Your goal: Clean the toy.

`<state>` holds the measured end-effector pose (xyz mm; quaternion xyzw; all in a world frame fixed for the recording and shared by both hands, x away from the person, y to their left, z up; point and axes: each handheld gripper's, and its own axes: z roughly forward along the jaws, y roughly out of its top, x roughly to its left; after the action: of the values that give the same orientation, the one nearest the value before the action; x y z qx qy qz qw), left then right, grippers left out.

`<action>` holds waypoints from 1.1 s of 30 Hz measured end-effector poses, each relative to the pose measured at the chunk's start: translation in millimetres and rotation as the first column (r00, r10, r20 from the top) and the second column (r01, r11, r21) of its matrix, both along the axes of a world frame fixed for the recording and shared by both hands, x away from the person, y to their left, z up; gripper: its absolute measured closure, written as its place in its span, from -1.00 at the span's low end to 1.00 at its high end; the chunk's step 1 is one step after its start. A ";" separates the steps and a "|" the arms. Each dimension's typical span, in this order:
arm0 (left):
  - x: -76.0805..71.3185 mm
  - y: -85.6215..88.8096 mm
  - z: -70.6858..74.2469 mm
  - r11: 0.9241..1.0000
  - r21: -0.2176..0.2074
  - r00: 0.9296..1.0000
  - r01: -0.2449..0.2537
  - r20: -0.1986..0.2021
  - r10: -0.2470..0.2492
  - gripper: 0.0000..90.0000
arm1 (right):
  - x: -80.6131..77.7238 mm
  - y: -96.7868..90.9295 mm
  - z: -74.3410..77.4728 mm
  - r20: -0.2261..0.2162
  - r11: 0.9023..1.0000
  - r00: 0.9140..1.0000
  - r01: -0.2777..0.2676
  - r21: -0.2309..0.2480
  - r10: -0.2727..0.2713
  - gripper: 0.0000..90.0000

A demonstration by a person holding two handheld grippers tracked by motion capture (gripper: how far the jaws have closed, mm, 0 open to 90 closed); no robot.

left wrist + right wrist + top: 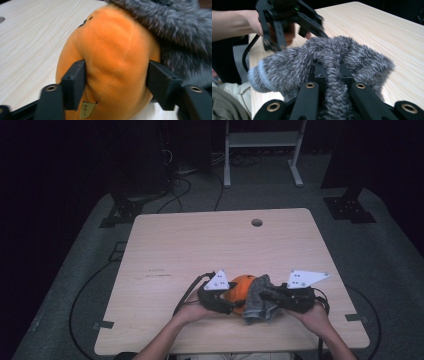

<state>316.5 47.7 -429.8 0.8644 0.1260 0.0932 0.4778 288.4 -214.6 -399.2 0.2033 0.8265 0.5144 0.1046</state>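
Presently, at the lower centre of the high view, both grippers work near the front edge of the table (165,245). The left gripper (227,302) straddles the orange plush toy (240,287); in the left gripper view its jaws dent both flanks of the toy, so it is grasping it. The right gripper (267,297) is clenched on a fold of the grey fuzzy sock (259,300), which drapes over the toy's right side. Judged from this, the sock is only partly over the toy; the remainder of the pull is outstanding. The left gripper view reveals a small tag (87,110) at the toy's base. The right gripper view shows the sock's pale cuff band (260,72). Farther up the table lies a round cable hole (257,222).
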 end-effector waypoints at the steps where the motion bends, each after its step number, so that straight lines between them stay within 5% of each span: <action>1: -2.0 -1.4 0.7 1.000 0.007 1.000 0.003 0.015 -0.003 -0.12 | -0.8 6.8 2.3 0.010 1.000 1.000 -0.017 -0.006 0.017 0.82; 4: -6.1 -2.2 2.9 1.000 0.020 0.999 -0.004 0.046 0.003 -0.05 | 0.2 24.8 8.7 0.030 0.998 0.997 -0.066 -0.019 0.067 0.82; 6: -3.7 4.3 5.0 0.999 -0.027 1.000 -0.018 0.025 0.019 0.02 | 1.4 29.3 10.0 0.050 0.997 0.996 -0.065 -0.041 0.067 0.82; 8: 1.5 11.8 8.6 0.995 -0.086 0.999 -0.040 -0.011 0.039 0.08 | 5.8 21.7 10.0 0.051 0.999 0.998 -0.045 -0.014 0.046 0.82; 10: 3.5 14.8 11.9 0.994 -0.085 0.998 -0.063 0.007 0.064 0.10 | 12.7 9.1 7.7 0.024 1.000 1.000 -0.006 0.030 0.005 0.82; 14: 4.0 18.9 13.6 0.995 -0.075 0.997 -0.072 0.019 0.073 0.08 | 22.1 -2.2 -4.6 -0.025 0.998 0.999 0.040 0.043 -0.039 0.81; 17: 6.0 21.1 15.4 0.993 -0.109 0.999 -0.046 -0.007 0.045 -0.11 | 21.8 -2.0 -6.5 -0.018 0.999 0.999 0.041 0.027 -0.041 0.81; 18: 7.8 22.0 16.5 0.992 -0.119 0.999 -0.038 -0.037 0.034 -0.42 | 21.2 -2.8 -6.2 -0.012 0.999 0.999 0.042 0.008 -0.042 0.81; 20: 11.4 20.3 14.3 0.995 -0.081 0.996 -0.052 -0.070 0.046 -0.53 | 20.5 -5.7 -6.1 -0.017 0.999 0.998 0.054 0.005 -0.054 0.81; 21: 11.6 18.1 10.7 0.996 -0.056 0.996 -0.066 -0.056 0.063 -0.55 | 20.5 -6.4 -5.6 -0.018 0.998 0.998 0.055 0.006 -0.055 0.81; 23: 9.7 13.1 3.8 0.998 -0.012 0.998 -0.060 -0.020 0.060 -0.47 | 18.2 -2.3 -3.3 -0.014 0.999 0.999 0.042 0.019 -0.042 0.81; 27: 4.7 12.4 5.0 0.998 0.002 0.997 -0.065 0.050 0.065 -0.06 | 13.8 19.6 2.6 0.020 1.000 1.000 -0.024 0.014 0.023 0.81; 30: 7.6 24.8 10.3 0.993 -0.085 0.997 -0.081 0.005 0.082 0.09 | 19.1 21.4 4.1 0.021 0.999 1.000 -0.013 0.029 0.013 0.81; 33: 9.2 32.7 17.3 0.988 -0.099 0.992 -0.119 0.031 0.123 0.10 | 28.7 9.1 0.9 0.009 0.999 0.999 0.050 0.016 -0.050 0.81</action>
<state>325.7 80.4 -412.5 0.8291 0.1739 0.1316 0.5149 317.1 -205.6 -398.3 0.2221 0.8167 0.5190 0.1197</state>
